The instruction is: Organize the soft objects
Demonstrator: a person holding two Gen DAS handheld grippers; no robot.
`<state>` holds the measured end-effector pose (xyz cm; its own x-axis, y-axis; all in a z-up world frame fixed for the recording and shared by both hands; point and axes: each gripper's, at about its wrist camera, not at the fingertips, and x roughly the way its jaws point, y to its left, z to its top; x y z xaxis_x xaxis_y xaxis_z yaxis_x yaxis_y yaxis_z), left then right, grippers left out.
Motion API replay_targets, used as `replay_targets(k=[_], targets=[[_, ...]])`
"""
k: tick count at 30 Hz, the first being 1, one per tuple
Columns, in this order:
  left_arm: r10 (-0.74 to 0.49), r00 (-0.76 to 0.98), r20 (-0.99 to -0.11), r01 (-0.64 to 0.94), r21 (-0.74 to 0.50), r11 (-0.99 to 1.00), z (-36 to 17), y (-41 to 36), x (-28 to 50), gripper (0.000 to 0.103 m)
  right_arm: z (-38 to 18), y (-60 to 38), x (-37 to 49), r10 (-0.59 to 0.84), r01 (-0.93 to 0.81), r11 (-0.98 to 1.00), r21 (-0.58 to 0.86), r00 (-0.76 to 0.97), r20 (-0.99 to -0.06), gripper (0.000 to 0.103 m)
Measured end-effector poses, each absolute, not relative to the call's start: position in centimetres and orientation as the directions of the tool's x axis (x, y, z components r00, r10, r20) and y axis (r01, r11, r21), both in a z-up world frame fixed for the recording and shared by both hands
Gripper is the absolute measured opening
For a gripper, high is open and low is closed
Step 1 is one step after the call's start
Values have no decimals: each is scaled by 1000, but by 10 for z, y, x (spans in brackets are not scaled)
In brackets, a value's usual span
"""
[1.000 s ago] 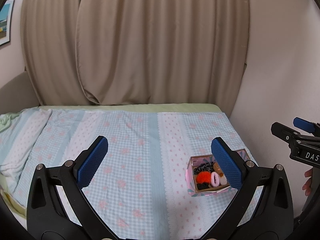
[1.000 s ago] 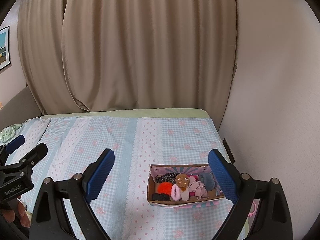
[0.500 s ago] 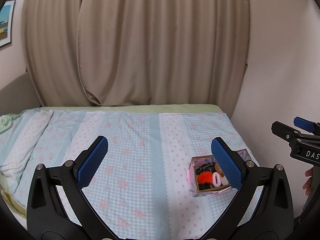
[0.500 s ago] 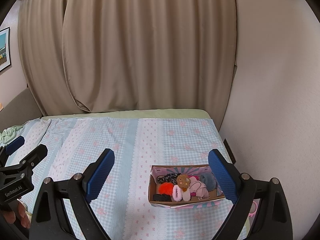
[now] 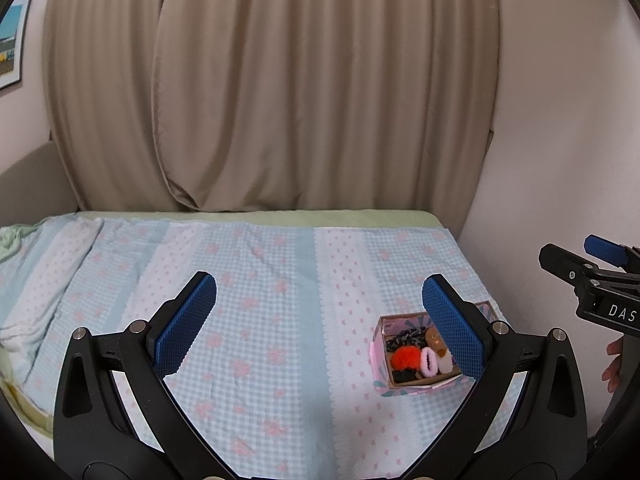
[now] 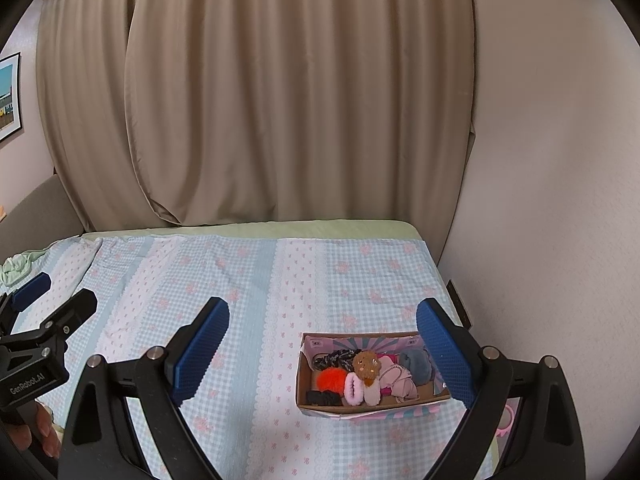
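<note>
Bed w/ blue-and-white gingham sheet (image 6: pixel 248 280) stood against beige pleated curtains (image 6: pixel 280 100) & a white wall. Small cardboard box (image 6: pixel 372 410) of soft hair ties lay near its right edge. Both grippers' fingers, left (image 5: pixel 320 320) & right (image 6: pixel 322 344), were wide apart, holding nothing.

left hand-held gripper (image 5: pixel 318 320): jaws wide apart, nothing between | box (image 5: pixel 414 390): on bed (image 5: pixel 260 280), right side, near wall | in box: orange pompom (image 5: pixel 405 357), pink scrunchie (image 5: pixel 429 361), black ties | right hand-held gripper (image 5: pixel 592 256): at right edge
</note>
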<state>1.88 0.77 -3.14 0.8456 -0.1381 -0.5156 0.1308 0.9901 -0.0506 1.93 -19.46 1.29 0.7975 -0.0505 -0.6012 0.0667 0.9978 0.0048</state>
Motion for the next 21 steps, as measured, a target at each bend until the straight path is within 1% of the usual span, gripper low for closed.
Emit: replay_targets(k=[6, 10, 21], targets=[[-140, 842, -521, 128, -60, 990, -32, 8, 22, 103, 12, -192, 25, -51, 64, 998, 0, 796, -603, 93], [-108, 851, -514, 107, -32, 994, -29, 7, 24, 103, 11, -191, 30, -53, 65, 998, -2, 793, -608, 93], [-105, 835, -540, 103, -33, 994, -39, 10, 42, 103, 0, -189, 41, -48, 68, 998, 9, 781, -623, 93]])
